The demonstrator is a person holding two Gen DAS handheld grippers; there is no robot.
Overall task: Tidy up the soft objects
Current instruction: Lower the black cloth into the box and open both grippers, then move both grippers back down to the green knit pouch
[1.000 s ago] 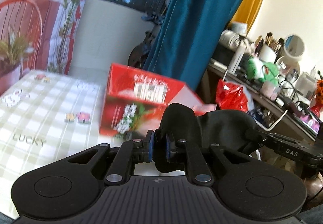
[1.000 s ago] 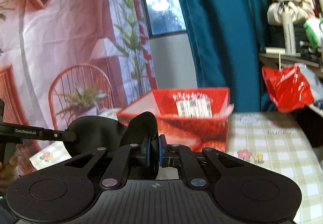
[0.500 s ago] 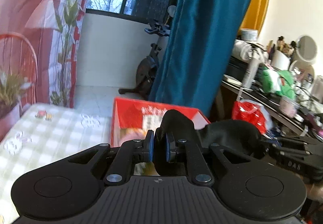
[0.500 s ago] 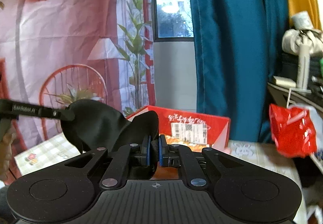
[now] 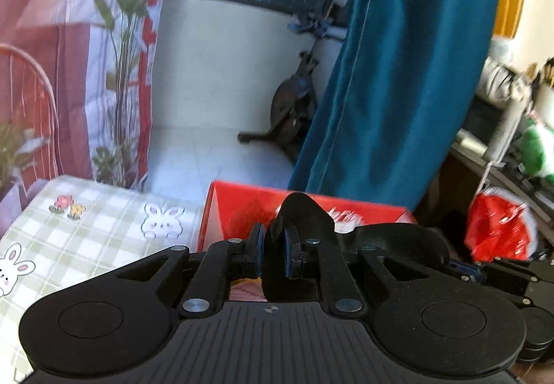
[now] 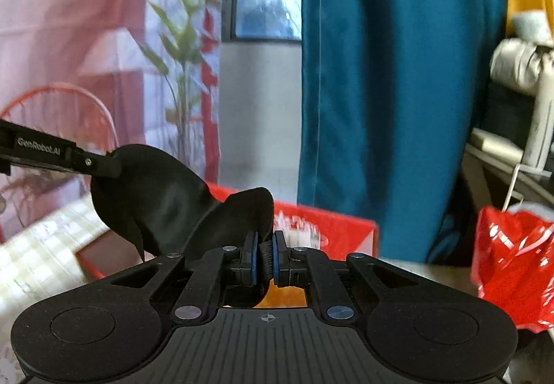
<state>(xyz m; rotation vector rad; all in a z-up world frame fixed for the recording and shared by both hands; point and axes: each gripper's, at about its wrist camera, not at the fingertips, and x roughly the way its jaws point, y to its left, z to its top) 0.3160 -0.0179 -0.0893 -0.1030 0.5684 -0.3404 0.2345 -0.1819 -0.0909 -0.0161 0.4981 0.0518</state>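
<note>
Both grippers have lifted since a second ago; red box (image 5: 311,211) now sits lower in both views, more teal curtain (image 5: 398,72) showing. Checked tablecloth (image 5: 86,228) at left. Black soft cloth (image 6: 155,197) stretched in the air above the box. Left gripper (image 5: 275,254) clamped on one end, right gripper (image 6: 265,261) pinching the other.

Left tool (image 5: 273,254) and right tool (image 6: 265,261) are each held level, jaws clamped on one black soft cloth piece (image 6: 155,200) stretched between them.
</note>
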